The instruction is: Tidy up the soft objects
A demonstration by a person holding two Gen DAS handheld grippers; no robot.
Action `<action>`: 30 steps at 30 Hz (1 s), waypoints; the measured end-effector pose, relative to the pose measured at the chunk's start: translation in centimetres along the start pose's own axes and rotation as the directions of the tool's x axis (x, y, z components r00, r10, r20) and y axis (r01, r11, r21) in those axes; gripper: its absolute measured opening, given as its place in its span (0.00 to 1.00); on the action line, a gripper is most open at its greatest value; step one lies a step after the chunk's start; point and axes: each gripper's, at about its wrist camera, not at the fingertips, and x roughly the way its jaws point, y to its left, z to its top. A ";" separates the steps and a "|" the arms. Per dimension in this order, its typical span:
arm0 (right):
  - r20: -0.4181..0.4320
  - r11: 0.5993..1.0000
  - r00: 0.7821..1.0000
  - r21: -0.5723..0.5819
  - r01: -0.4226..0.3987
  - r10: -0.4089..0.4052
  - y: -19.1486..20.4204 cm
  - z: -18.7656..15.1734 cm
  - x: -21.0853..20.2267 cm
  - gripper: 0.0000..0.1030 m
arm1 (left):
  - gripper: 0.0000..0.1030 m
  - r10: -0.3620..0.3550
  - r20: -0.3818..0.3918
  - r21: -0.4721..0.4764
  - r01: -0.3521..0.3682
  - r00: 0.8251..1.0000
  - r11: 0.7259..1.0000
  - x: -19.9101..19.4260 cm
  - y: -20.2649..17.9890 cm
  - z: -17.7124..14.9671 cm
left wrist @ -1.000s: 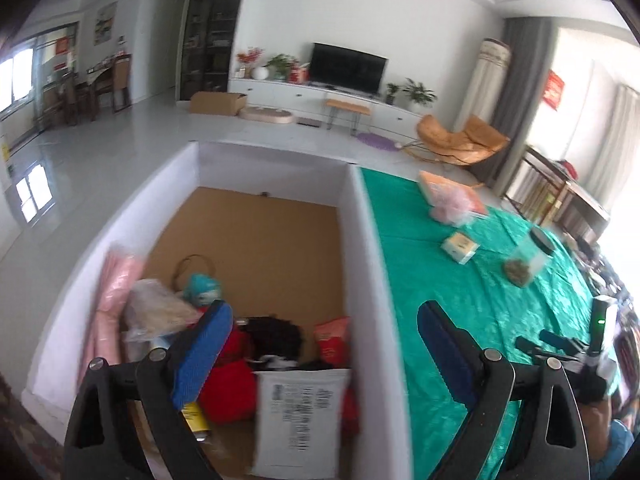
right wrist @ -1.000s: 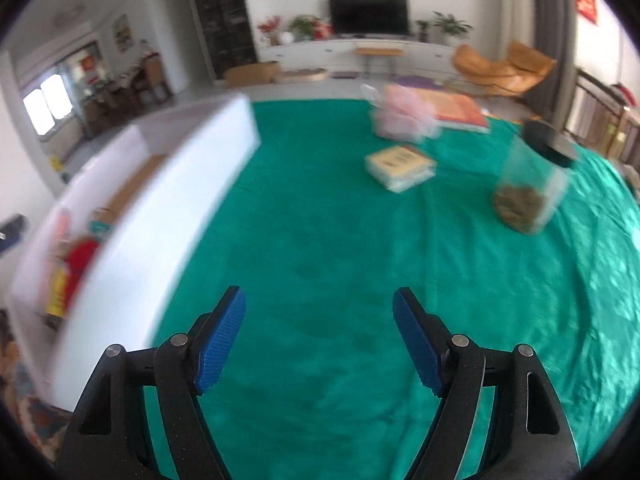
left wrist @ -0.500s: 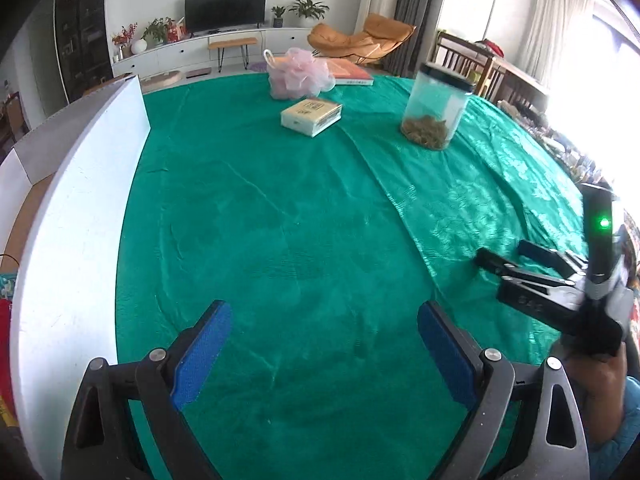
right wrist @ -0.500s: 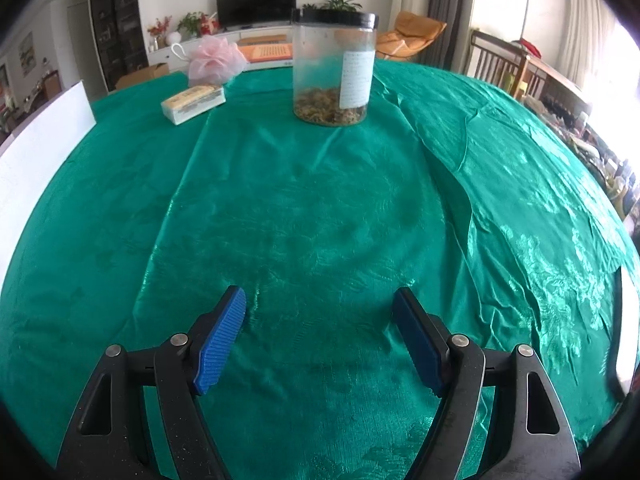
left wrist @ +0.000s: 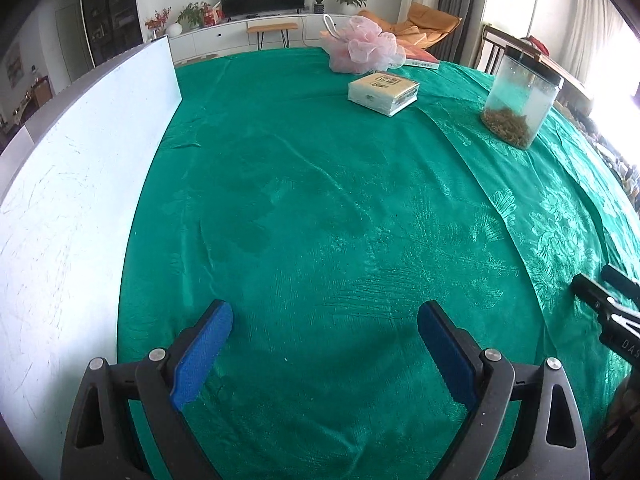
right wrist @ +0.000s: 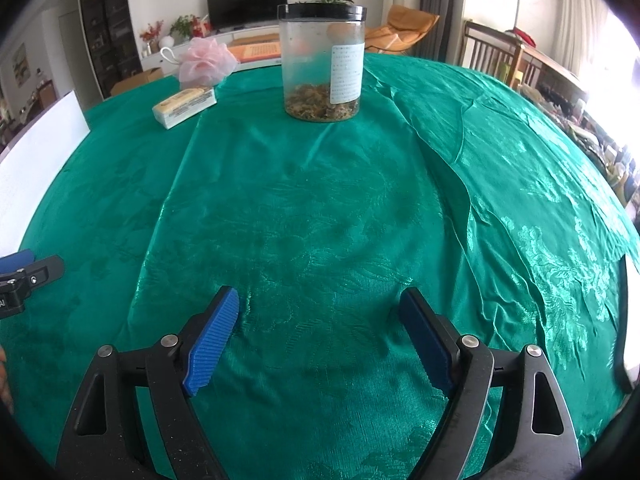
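A white box wall [left wrist: 80, 184] stands along the green-clothed bench [left wrist: 320, 208] at nine o'clock. The left tongs [left wrist: 325, 344] hover wide and empty over bare cloth. At twelve o'clock a pink mesh bath pouf [left wrist: 362, 50] lies just behind a tissue pack [left wrist: 383, 93]; a clear jar [right wrist: 322, 62] stands at one o'clock. The right tongs [right wrist: 319, 338], jaws just widened, hold nothing.
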 end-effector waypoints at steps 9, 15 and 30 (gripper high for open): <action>0.000 1.000 1.000 0.000 0.000 0.000 0.0 0.0 0.0 0.83 | 1.00 0.001 0.018 0.019 -0.002 1.000 1.000 0.1 0.0 -0.4; 0.000 1.000 1.000 0.000 0.000 0.000 0.0 0.0 0.0 0.83 | 1.00 0.002 0.019 0.019 -0.002 1.000 1.000 0.1 0.0 -0.4; 0.000 1.000 1.000 0.000 0.000 0.000 0.0 0.0 0.0 0.83 | 1.00 0.002 0.019 0.020 -0.002 1.000 1.000 0.1 0.0 -0.4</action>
